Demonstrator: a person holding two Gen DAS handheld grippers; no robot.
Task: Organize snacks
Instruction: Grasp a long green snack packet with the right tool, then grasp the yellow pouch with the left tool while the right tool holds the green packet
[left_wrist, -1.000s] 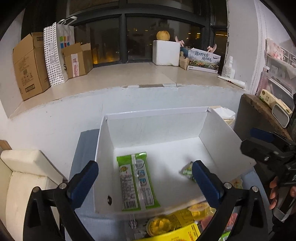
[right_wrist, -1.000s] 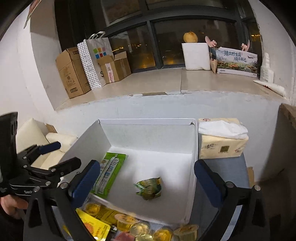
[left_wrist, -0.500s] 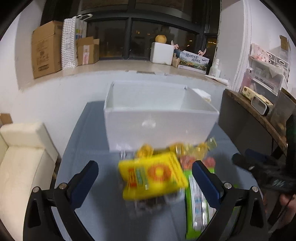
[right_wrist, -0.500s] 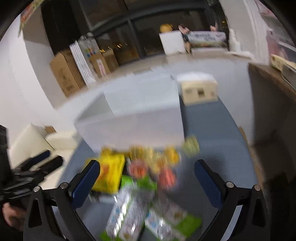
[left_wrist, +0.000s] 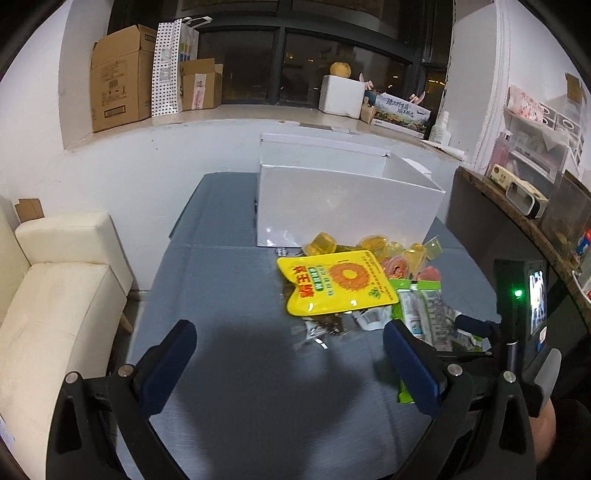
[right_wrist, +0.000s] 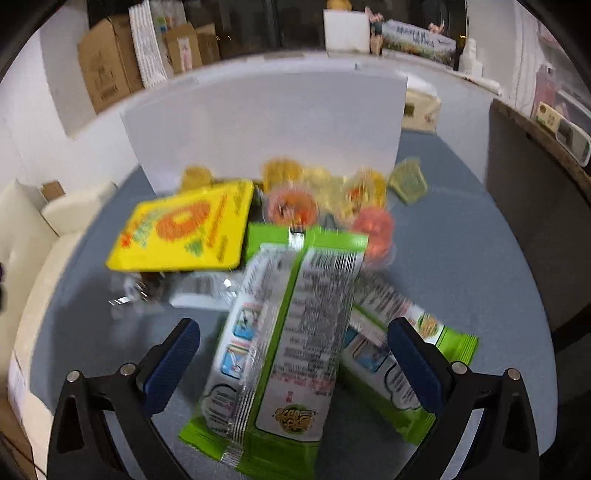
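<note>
A cream sofa (left_wrist: 55, 314) stands left of the grey worktop (left_wrist: 229, 280). The left tongs (left_wrist: 290, 363) hang spread wide over bare cloth, grasping nothing. Ahead, the yellow snack bag (left_wrist: 334, 282) lies before the white box (left_wrist: 343, 210), jelly cups (left_wrist: 373, 245) between them. The right tongs (right_wrist: 293, 356), likewise released, straddle a green packet (right_wrist: 284, 332) atop what seems, through blur, a second green packet (right_wrist: 402, 354).

A yellow packet (left_wrist: 334, 282), jelly cups (left_wrist: 391, 254) and green packets (right_wrist: 284, 332) are lying piled on the grey table, just near of the white box (left_wrist: 343, 210).
</note>
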